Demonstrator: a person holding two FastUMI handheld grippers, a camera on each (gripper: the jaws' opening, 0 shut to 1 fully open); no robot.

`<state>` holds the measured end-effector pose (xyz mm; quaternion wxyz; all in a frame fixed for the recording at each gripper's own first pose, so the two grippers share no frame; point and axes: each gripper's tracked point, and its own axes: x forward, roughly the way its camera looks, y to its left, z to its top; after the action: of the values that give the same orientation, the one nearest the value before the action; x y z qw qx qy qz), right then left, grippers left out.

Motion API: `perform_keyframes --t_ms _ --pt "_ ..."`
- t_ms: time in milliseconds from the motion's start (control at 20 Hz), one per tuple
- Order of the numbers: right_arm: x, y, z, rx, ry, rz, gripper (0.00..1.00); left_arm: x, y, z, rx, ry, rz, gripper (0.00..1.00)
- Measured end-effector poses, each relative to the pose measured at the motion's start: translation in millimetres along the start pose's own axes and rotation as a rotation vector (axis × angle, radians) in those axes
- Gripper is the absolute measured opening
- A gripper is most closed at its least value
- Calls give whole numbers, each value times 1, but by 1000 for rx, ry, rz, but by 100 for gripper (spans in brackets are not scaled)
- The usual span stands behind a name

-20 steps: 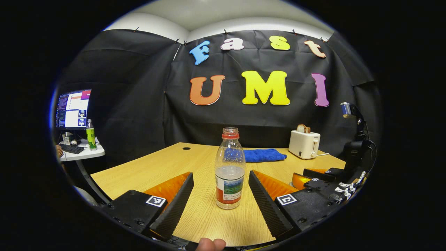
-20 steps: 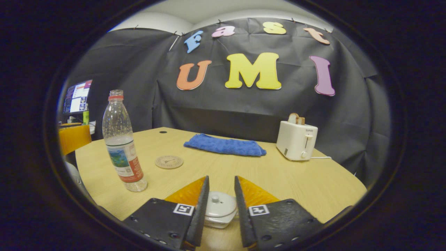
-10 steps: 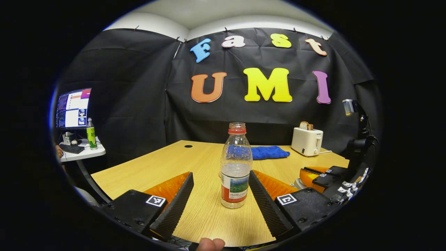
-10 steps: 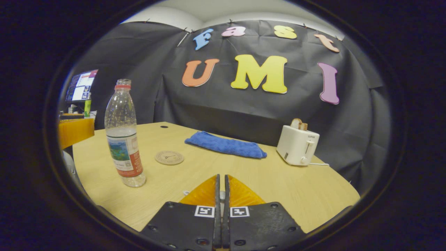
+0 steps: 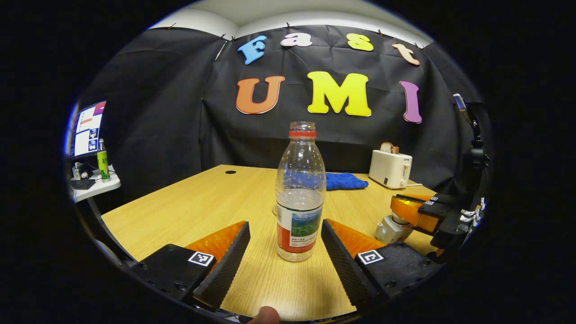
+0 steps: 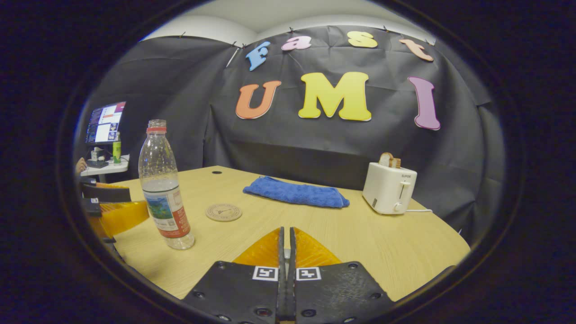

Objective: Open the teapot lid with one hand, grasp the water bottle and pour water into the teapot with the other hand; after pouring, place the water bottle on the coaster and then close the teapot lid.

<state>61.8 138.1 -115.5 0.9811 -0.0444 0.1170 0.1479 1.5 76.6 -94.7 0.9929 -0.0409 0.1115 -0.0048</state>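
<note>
We now have our right gripper [image 6: 285, 234] pinched on the white ceramic teapot lid [image 5: 397, 219], lifting; our left gripper [image 5: 284, 236], jaws spread, has closed in around the clear plastic water bottle [image 5: 300, 193], frame centre.

toaster [image 6: 389, 187] — "SUPOR" (small, faint) | water bottle [image 6: 164, 198] label — illegible

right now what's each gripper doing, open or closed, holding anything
Left gripper: open, fingers either side of the water bottle, not touching it.
Right gripper: closed; seen from the left gripper view, its fingers sit at the knob of the teapot lid.
</note>
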Motion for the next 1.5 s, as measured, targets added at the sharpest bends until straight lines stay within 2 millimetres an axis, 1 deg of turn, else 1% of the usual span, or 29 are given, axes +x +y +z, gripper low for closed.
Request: perform_keyframes --t_ms 50,250,500,750,850,950,1000,1200,1350,1500 --pt "-1 -1 5 -2 -7 1 0 3 -1 -2 4 5 -7 100" --pt "-5 -6 13 15 -10 18 0 20 -4 -13 12 34 -24 100" --pt "-23 -18 17 0 -10 7 0 36 -2 -16 10 47 -13 100" --pt "-35 -25 19 23 -5 2 0 41 -4 -15 14 62 -25 99" --pt "-39 -31 20 28 -8 -7 0 40 -2 -11 33 53 -16 94" --pt "-40 -35 16 44 1 -8 0 41 -2 -6 66 35 -11 87" --pt "-42 -37 14 50 5 -9 0 40 -4 -4 82 36 -11 79" --pt "-47 -47 13 65 7 -17 0 37 -3 11 206 21 1 76" --pt "-50 -53 12 71 8 -21 0 32 -2 21 369 5 8 75" --pt "-54 -58 8 76 15 -20 0 29 7 24 546 20 46 75"
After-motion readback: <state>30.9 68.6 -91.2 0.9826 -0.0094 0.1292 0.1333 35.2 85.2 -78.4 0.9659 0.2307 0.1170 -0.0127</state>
